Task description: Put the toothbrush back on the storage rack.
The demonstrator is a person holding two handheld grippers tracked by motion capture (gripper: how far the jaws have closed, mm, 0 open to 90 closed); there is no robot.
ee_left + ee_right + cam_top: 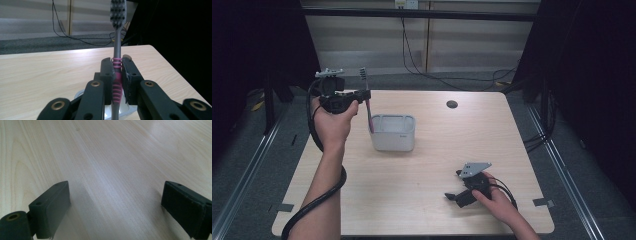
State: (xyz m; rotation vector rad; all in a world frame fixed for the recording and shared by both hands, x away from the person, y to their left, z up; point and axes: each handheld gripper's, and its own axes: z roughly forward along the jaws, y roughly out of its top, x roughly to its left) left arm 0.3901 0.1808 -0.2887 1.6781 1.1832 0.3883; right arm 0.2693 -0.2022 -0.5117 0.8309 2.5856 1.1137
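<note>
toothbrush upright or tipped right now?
Upright: toothbrush stands bristles-up, clamped by the left gripper, its lower end over the bin.

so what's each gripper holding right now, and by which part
The left gripper is shut on the toothbrush, upright, gripped on its pink ribbed handle section, bristle head up, above the grey basket. The right gripper is open, resting on the table, holding nothing.

We note a light wood-grain square table (437, 165) on grey carpeted floor (242, 165), pale panelled wall (462, 45) behind with loose black cables (432, 75), dark curtains (597, 75) flanking.
</note>
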